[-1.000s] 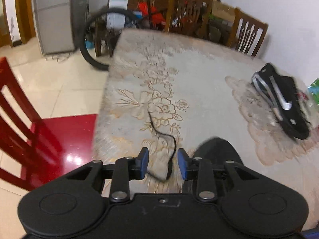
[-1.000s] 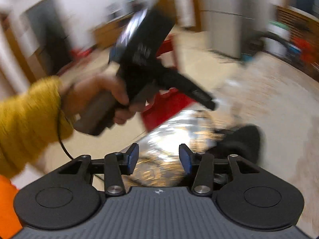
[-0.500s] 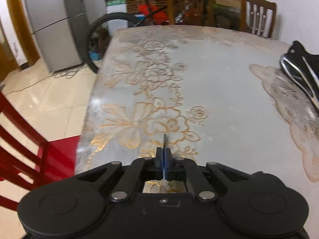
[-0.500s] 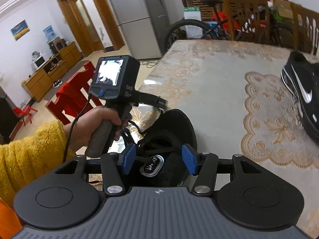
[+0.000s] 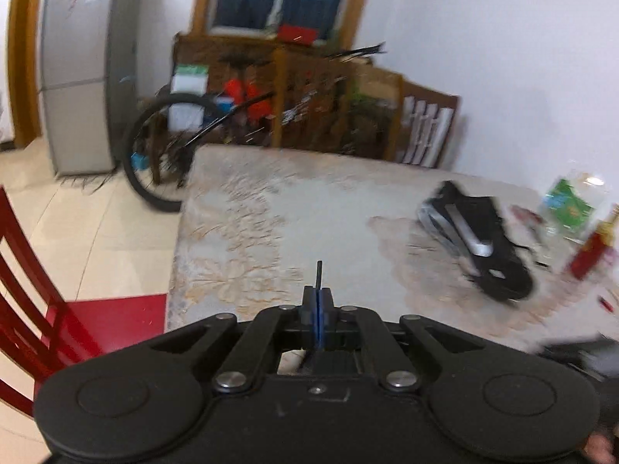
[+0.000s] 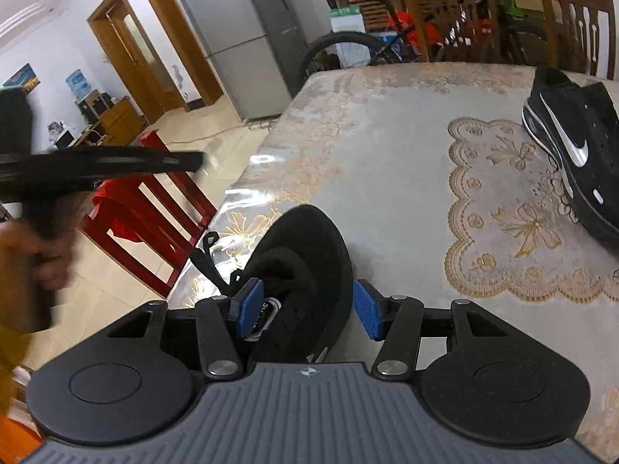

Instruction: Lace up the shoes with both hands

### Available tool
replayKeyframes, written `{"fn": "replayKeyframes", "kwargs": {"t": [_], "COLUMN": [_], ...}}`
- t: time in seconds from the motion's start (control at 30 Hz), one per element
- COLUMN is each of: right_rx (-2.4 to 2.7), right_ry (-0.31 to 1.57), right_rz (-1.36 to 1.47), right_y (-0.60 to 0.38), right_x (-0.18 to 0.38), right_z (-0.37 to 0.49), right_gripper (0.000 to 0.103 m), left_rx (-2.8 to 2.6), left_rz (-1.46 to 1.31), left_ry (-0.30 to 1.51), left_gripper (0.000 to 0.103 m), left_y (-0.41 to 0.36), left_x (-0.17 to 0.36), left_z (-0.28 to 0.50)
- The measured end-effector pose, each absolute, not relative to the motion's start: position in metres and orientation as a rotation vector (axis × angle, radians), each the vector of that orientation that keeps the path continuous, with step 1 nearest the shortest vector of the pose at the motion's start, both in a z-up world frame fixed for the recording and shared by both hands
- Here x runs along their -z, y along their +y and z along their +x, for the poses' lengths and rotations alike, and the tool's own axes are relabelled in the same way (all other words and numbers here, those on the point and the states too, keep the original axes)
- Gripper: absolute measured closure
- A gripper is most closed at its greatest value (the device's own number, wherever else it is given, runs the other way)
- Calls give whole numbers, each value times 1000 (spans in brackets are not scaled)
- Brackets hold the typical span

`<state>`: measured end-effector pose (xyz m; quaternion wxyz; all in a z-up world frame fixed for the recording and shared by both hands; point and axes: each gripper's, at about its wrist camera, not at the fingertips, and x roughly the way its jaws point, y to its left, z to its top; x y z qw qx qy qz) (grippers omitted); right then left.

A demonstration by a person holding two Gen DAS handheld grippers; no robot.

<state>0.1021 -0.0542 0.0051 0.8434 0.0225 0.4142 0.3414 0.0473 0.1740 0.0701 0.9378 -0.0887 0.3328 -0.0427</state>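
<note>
Blue-padded left fingers [image 5: 318, 311] pinch a black lace tip [image 5: 319, 273] above the tabletop [image 5: 309, 208]. Right fingers [image 6: 306, 308] gape wide, empty, straddling the near black shoe [image 6: 309, 255]; its mate [image 6: 576, 143] lies far right.

1. Table cover [image 6: 387, 147]: glossy, smooth plastic-looking sheet w/ gold floral print, strong glare at its near-left edge.
2. Near shoe [image 6: 309, 255] on that cover: matt black, soft cloth-like lining.
3. Far shoe [image 6: 576, 143], far right on the cover: black upper, shiny silver stripe.
4. Chair [image 6: 154, 208] left of table: glossy red lacquered wood.
5. Fridge [image 6: 247, 34] beyond: smooth grey metal look.
6. Gripper pads [image 6: 249, 307]: blue, ribbed.
</note>
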Motion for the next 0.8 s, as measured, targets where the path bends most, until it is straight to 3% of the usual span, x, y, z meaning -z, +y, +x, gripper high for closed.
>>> {"fn": "replayKeyframes", "kwargs": {"t": [0.27, 0.53, 0.7, 0.8], "right_rx": [-823, -904, -1025, -1145], "right_ry": [903, 800, 998, 913], "right_rz": [-61, -166, 4, 35], "right_y": [-44, -12, 17, 23], "right_x": [0, -9, 0, -17], "right_z": [87, 76, 93, 78], "right_gripper": [46, 46, 51, 54], "left_rx": [43, -266, -305, -271], "left_rz": [-219, -20, 7, -9], "left_ry": [511, 328, 296, 303], "left_gripper": [102, 102, 102, 102], "left_y": [154, 190, 196, 196], "left_x": [-138, -224, -236, -228], "left_z": [-19, -70, -78, -74]}}
